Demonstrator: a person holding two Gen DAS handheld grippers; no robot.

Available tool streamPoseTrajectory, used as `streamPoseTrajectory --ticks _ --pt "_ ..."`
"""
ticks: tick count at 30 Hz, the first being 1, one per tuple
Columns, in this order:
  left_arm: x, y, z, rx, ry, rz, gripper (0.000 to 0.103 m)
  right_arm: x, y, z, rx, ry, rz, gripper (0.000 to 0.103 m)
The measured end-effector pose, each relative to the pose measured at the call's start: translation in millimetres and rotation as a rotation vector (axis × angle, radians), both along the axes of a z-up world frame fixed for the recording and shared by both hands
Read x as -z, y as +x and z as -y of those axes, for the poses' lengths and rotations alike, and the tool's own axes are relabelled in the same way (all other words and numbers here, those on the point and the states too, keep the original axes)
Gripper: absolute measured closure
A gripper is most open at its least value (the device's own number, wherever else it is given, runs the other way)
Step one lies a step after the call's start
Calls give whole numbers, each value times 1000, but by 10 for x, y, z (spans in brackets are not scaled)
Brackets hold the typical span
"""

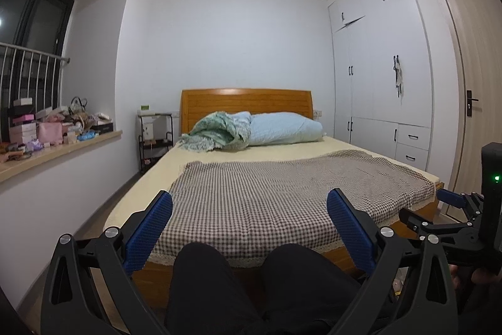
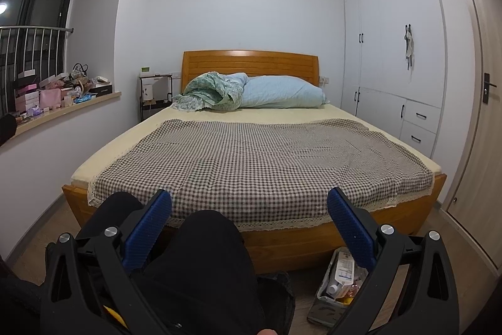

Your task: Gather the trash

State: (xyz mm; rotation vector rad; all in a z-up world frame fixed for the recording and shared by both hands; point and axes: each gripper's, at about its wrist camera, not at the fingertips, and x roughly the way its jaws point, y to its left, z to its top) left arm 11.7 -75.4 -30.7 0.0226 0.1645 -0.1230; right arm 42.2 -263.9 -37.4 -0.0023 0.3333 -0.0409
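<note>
in the left wrist view, the left claw [image 1: 249,228] is held level above the person's knees [image 1: 200,275], aimed at the bed [image 1: 251,197], its 2 blue pads wide apart and empty. the right claw [image 1: 451,203] shows at the right edge, held at about the same height; from here it cannot be told whether it is apart or together. no trash lies on the checked cover [image 1: 282,187]; the cluttered window sill [image 1: 62,146] sits far to the left.

in the right wrist view, the right claw [image 2: 249,228] is also spread wide and carries nothing, pointing forward over the knees. the trash [image 2: 340,275], a carton and small packets in a floor bin [image 2: 320,314] at the foot of the bed, lies low right, under the right finger. the task looks to be at its start: nothing is gripped. the next move likely calls for tipping the right claw down toward that bin.
</note>
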Motion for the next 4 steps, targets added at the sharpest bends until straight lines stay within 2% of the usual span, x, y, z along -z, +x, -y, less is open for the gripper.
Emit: streamPoseTrajectory --ticks 4 --pt "56 300 -106 -20 -28 -45 7 45 190 42 4 27 -20 8"
